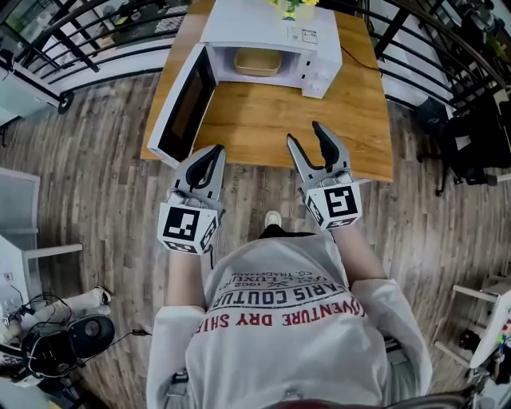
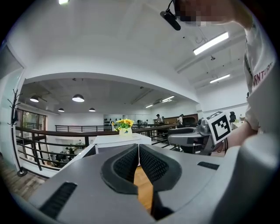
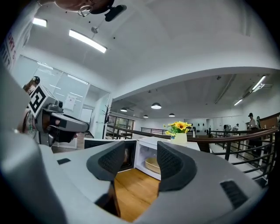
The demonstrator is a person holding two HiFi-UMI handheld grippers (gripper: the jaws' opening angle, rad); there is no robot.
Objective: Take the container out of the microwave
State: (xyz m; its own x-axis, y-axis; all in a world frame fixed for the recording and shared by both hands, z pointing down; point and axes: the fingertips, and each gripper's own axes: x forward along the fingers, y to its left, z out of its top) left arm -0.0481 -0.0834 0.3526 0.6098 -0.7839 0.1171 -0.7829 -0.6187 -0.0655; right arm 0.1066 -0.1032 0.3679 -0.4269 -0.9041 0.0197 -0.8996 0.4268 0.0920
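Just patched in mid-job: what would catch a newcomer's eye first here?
The white microwave stands at the far end of the table, its door swung wide open to the left and a tan container sitting inside. Nearer the person, by the table's front edge, the left hand-held gripper hovers shut and the right hand-held gripper open, both empty.

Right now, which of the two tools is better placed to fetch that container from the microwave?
Right, probably. The right tool has jaws apart, framing the container in the open microwave. The left tool has jaws together and sits nearer the swung-out door.
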